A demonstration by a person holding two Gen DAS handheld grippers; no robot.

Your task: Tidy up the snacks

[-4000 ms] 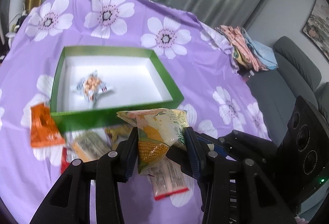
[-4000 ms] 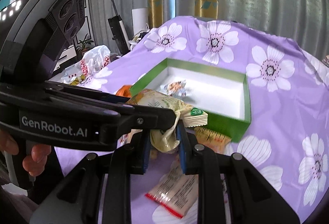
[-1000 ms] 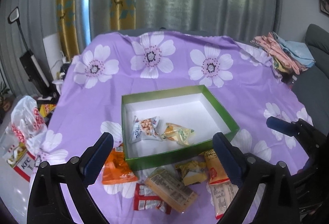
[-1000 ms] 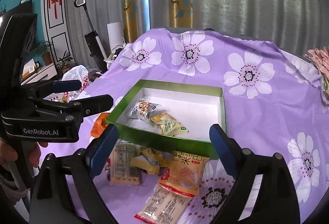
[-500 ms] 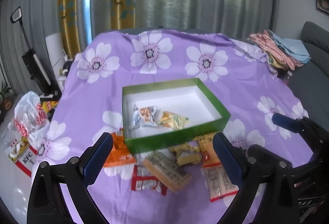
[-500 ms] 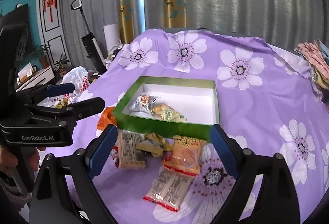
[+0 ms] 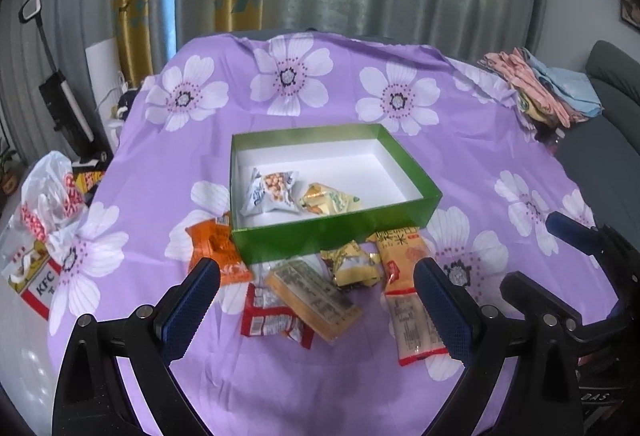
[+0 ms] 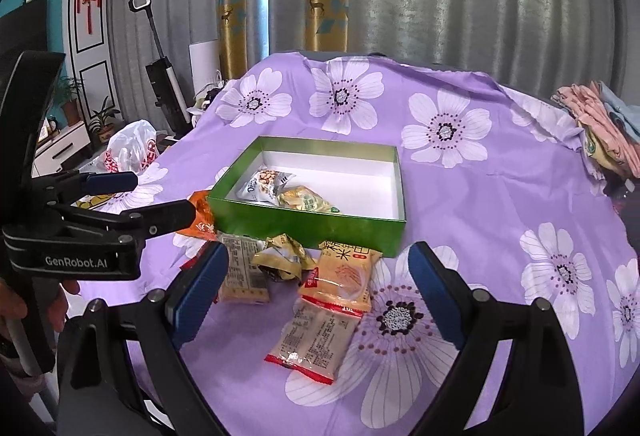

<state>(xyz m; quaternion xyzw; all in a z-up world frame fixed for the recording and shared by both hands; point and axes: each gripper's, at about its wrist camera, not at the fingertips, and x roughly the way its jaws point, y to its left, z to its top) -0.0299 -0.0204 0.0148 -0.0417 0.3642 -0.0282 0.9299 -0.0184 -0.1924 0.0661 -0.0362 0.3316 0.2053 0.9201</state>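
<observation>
A green box (image 7: 336, 232) with a white floor stands mid-table and holds a white peanut packet (image 7: 272, 192) and a yellow corn packet (image 7: 328, 202). Loose snacks lie in front of it: an orange packet (image 7: 216, 248), a red packet (image 7: 272, 324), a tan cracker bar (image 7: 312, 294), a crumpled gold packet (image 7: 352, 264), a rice cracker packet (image 8: 342, 276) and a long clear packet (image 8: 316, 336). My left gripper (image 7: 316, 268) hovers open above the loose snacks, holding nothing. My right gripper (image 8: 318, 250) is open beside it, also bare.
The purple flowered cloth (image 7: 500, 164) drops off at the table edges. Folded clothes (image 7: 540, 92) lie at the far right corner by a grey sofa (image 7: 608, 140). A plastic bag (image 7: 48, 196) sits on the floor at the left, and a stick vacuum (image 8: 160, 76) stands beyond it.
Four seconds ago both grippers pinched the corn packet; it now lies in the box. Over the last second both open grippers drew back, bringing more loose snacks into view.
</observation>
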